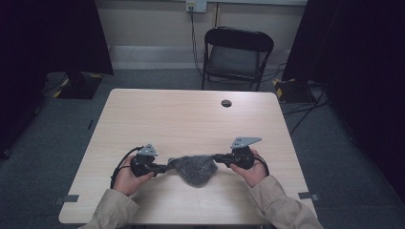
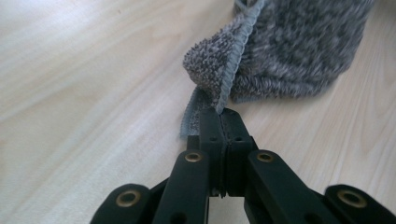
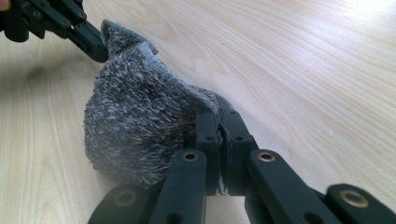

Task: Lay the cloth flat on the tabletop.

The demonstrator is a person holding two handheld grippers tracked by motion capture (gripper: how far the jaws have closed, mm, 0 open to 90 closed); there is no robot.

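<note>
The grey cloth (image 1: 193,168) lies on the near middle of the surface (image 1: 191,119), between the left tool (image 1: 165,168) and right tool (image 1: 217,157), each clamped tight on its hem.

Cloth (image 1: 193,168): mottled grey and white pile, plain grey stitched hem. Table (image 1: 191,114): pale wood grain. Gripper jaws: black, brass-coloured rivets. Top plates: grey. Sleeves (image 1: 279,205): beige. Chair (image 1: 237,52): black. Floor: dark grey.

One camera looks down from above the near edge of the pale wooden desk (image 1: 191,114); two ride close over the fuzzy grey cloth (image 1: 193,168), facing it from opposite sides.
</note>
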